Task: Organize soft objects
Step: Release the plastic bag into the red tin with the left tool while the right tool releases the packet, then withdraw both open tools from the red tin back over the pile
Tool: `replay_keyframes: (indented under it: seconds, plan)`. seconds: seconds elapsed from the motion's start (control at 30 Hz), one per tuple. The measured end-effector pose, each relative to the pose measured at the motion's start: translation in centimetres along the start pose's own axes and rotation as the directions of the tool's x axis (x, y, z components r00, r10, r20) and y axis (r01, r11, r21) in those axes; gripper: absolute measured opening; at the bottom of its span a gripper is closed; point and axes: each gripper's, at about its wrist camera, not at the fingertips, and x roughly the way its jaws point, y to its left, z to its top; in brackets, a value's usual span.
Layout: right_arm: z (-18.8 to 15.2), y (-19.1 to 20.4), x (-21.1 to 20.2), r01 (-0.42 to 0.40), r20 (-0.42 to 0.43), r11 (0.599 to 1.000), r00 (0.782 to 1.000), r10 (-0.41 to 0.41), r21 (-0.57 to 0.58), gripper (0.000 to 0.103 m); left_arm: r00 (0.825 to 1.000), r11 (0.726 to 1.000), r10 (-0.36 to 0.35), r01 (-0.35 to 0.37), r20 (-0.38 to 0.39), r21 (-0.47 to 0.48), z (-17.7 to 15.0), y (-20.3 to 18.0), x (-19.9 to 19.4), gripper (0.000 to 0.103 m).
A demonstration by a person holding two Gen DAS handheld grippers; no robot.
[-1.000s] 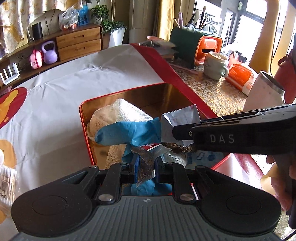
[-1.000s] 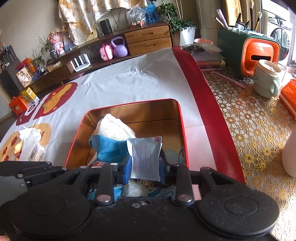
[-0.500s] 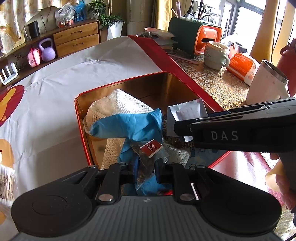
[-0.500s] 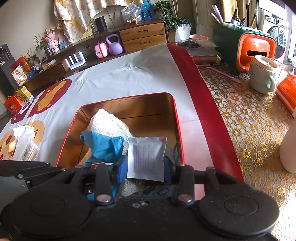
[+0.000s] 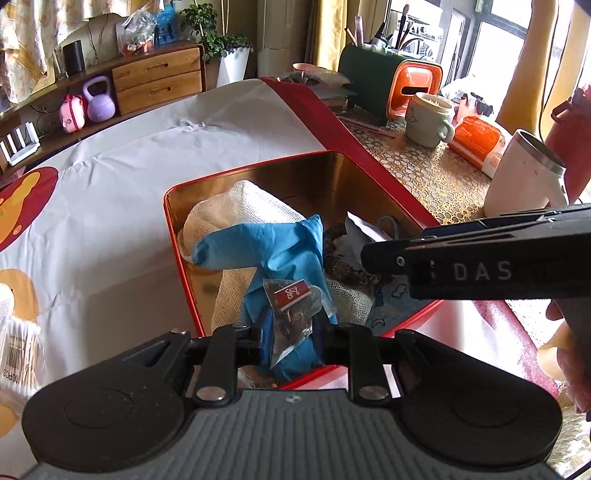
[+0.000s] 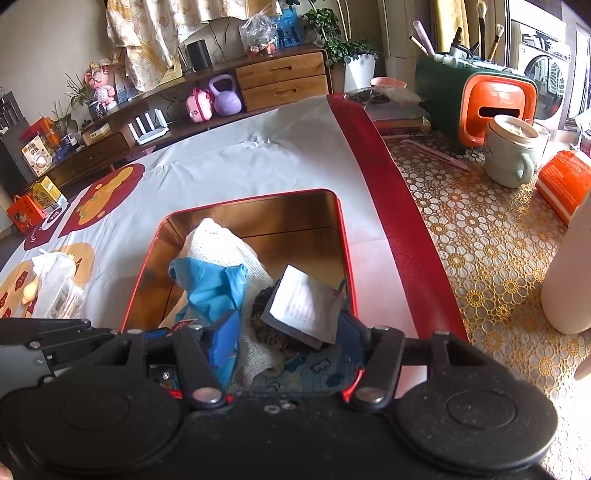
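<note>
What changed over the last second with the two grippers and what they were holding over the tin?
The right gripper has opened and let go of the white packet, which now lies tilted in the red tin. Both grippers seem to have drawn back a little. The left gripper stays shut on the tea bag. The blue glove and white mesh cloth sit in the tin as before.

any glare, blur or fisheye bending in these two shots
Left wrist view: window blown out at upper right, red tin rim bowed by the fisheye, tea bag sharp. Right wrist view: table's red band curves, corners vignetted black, no motion blur.
</note>
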Motion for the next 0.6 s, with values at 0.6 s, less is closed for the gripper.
replay_keyframes:
  seconds: [0.6]
  plan:
    - [-1.0, 2.0, -6.4, -0.049, 0.087, 0.998, 0.995, 0.053, -0.042, 0.068, 0.996, 0.999, -0.038, 0.040, 0.077, -0.032, -1.2, 1.8, -6.3, 0.022]
